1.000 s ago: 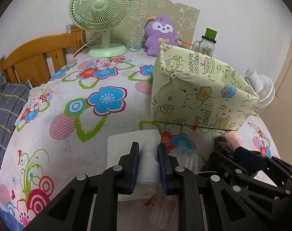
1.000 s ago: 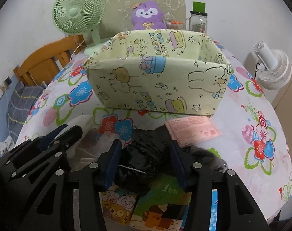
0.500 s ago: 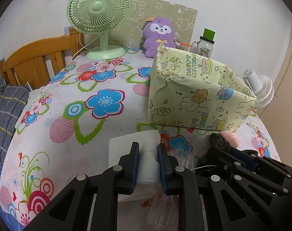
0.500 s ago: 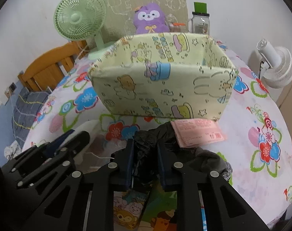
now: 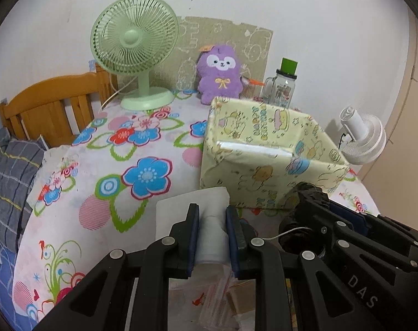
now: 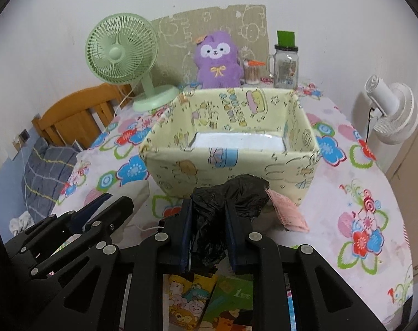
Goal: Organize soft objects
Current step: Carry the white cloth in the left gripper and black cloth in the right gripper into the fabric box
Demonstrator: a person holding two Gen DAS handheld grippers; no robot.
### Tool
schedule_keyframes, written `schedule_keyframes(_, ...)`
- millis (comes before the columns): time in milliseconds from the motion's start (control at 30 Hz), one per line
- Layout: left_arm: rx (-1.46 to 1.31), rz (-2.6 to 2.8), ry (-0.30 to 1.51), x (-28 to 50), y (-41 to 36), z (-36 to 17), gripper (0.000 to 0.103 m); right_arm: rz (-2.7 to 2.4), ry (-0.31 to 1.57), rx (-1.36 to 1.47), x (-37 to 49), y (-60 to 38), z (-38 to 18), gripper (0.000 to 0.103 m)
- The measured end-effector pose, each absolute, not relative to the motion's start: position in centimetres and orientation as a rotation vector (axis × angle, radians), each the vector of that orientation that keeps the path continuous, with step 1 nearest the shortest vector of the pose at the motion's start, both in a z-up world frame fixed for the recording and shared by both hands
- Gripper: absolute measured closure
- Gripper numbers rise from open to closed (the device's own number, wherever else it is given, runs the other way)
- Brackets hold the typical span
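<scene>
My left gripper (image 5: 212, 215) is shut on a white folded cloth (image 5: 181, 207), lifted off the flowered tablecloth (image 5: 104, 165). My right gripper (image 6: 209, 209) is shut on a crumpled black plastic bag (image 6: 231, 195), also lifted; from the left wrist the same gripper (image 5: 330, 207) and bag (image 5: 305, 190) show at right. Just beyond both stands the open pale-yellow cartoon-print box (image 6: 231, 165), also in the left view (image 5: 264, 176), with a white flat item (image 6: 236, 142) on its floor. A purple plush toy (image 6: 217, 60) sits at the back against the wall.
A green desk fan (image 5: 134, 55) and a glass jar with a green lid (image 6: 286, 63) stand at the back. A white fan (image 6: 390, 110) is at the right edge. A pink packet (image 6: 288, 212) lies by the box; picture books (image 6: 209, 303) lie below. A wooden chair (image 5: 51, 107) is at left.
The right gripper shut on the black bag. Both grippers rose with their loads, so the inside of the box has come into sight.
</scene>
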State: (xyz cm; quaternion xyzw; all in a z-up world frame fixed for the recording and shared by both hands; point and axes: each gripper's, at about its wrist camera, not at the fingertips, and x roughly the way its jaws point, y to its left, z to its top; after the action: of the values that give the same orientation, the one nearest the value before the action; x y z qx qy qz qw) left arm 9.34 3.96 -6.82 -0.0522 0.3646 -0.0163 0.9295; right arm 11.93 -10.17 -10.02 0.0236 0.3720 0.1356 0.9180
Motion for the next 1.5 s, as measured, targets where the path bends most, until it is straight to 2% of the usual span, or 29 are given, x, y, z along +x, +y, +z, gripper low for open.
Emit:
schedule_keyframes(633, -0.058, -0.063, 0.665, 8.6, 1.2, -2.4, 0.085, 0.239, 0.676, 0.052, 10.7, -13.1, -5.6, 0.079)
schedule_keyframes(1500, -0.015, -0.079, 0.642, 11.0, -1.6, -0.3, 0.085, 0.224, 0.642, 0.097, 12.9, -16.1, -3.7, 0.079)
